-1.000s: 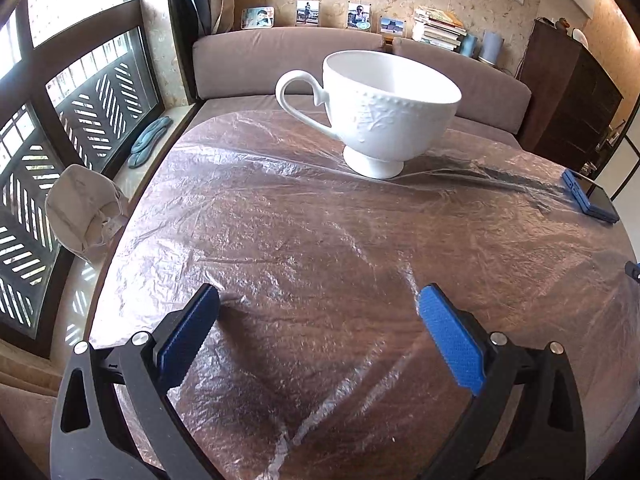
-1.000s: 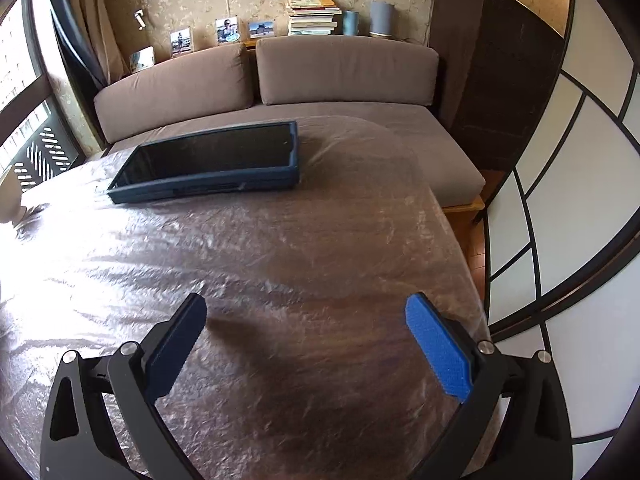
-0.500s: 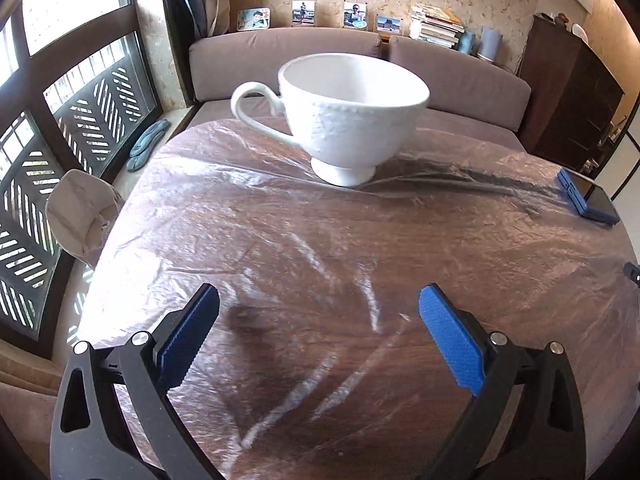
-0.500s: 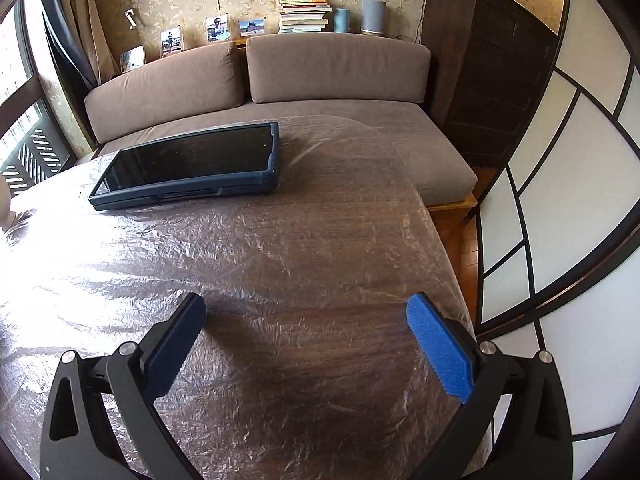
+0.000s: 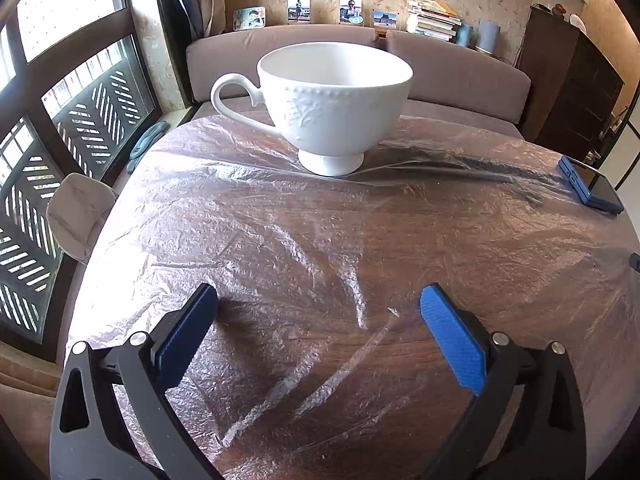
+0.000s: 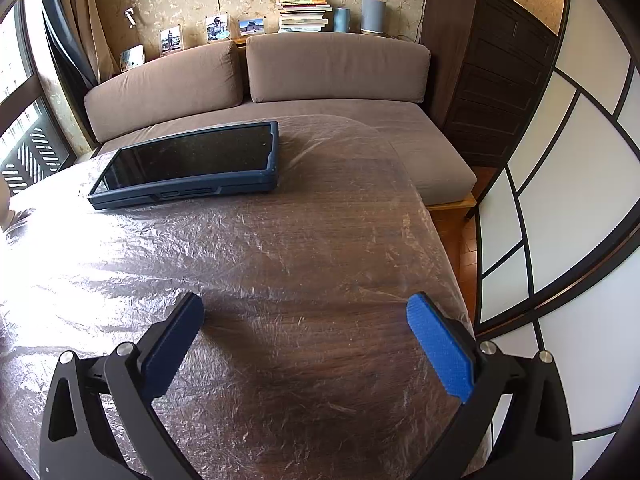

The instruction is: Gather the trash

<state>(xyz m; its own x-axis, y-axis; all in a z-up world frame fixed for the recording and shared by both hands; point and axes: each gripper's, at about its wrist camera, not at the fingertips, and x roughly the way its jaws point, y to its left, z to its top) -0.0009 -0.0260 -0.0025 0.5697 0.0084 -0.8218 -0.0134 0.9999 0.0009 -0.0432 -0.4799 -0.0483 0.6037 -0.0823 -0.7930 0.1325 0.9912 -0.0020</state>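
Both grippers hung over the wooden table (image 5: 460, 240), which lay under a crinkled clear plastic sheet (image 5: 280, 240). The left gripper (image 5: 319, 304) had its fingers spread wide with nothing between them; a white footed cup (image 5: 334, 104) stood upright on the sheet well ahead of them. The right gripper (image 6: 305, 312) was likewise spread and empty, with a dark tablet (image 6: 188, 164) in a blue case lying flat ahead and slightly left of its fingers.

My pads (image 5: 452, 336) are bright blue on black frames. The cup (image 5: 334, 104) is white with embossed beading, the table (image 6: 320, 344) dark woodgrain under clear film, the tablet (image 6: 188, 164) navy-cased.
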